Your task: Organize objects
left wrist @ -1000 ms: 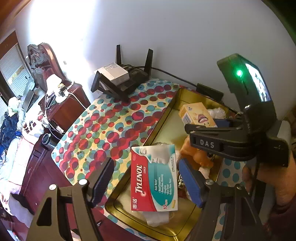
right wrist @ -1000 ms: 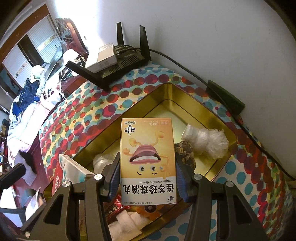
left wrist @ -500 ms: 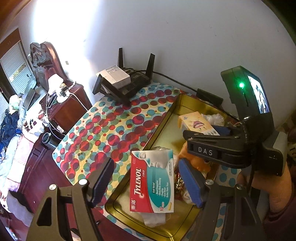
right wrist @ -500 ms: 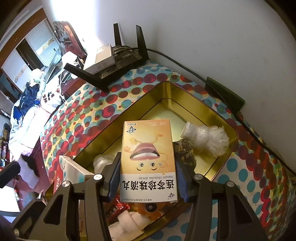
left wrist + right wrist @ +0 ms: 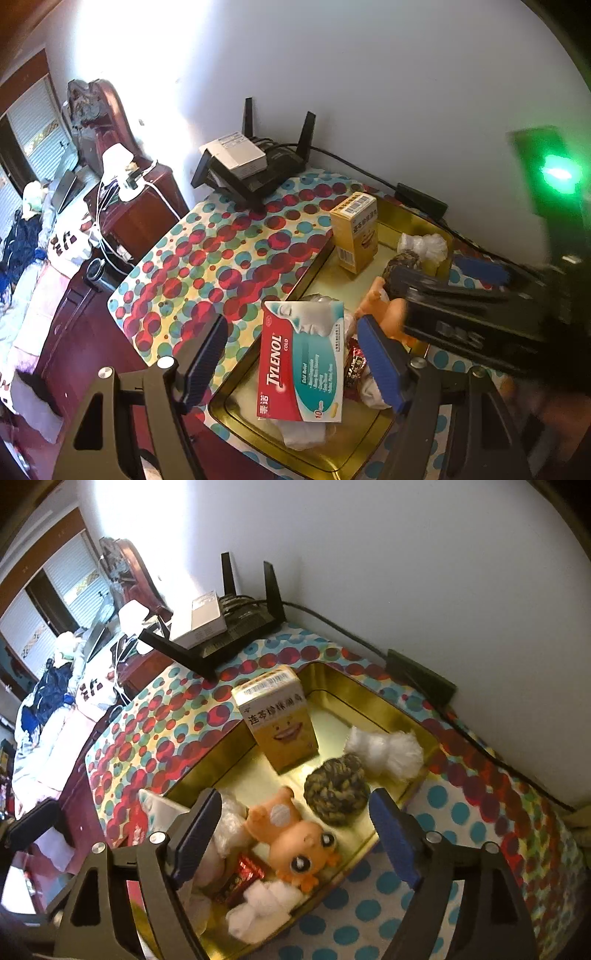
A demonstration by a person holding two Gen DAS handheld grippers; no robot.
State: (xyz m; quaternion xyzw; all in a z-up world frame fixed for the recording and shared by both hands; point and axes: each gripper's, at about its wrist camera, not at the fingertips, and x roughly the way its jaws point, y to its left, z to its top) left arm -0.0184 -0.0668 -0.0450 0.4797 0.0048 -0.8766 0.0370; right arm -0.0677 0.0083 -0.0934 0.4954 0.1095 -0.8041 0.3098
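A gold tin tray (image 5: 402,716) sits on the polka-dot tablecloth. The yellow medicine box (image 5: 279,720) stands upright in its far corner; it also shows in the left wrist view (image 5: 354,230). My right gripper (image 5: 290,843) is open and empty, pulled back above an orange toy (image 5: 299,838) and a woven ball (image 5: 338,786). My left gripper (image 5: 295,360) is open, with the red and teal Tylenol box (image 5: 301,363) lying between its fingers over the tray's near end, not clamped.
A black router (image 5: 258,170) with a white box on it stands at the back by the wall. A white plastic bundle (image 5: 384,749), a red packet (image 5: 243,877) and white cloth (image 5: 266,904) lie in the tray. A dark wooden cabinet (image 5: 140,214) stands left.
My right gripper let go of the yellow box, which now stands upright in the tray, and pulled back open. The left gripper stayed open over the Tylenol box.
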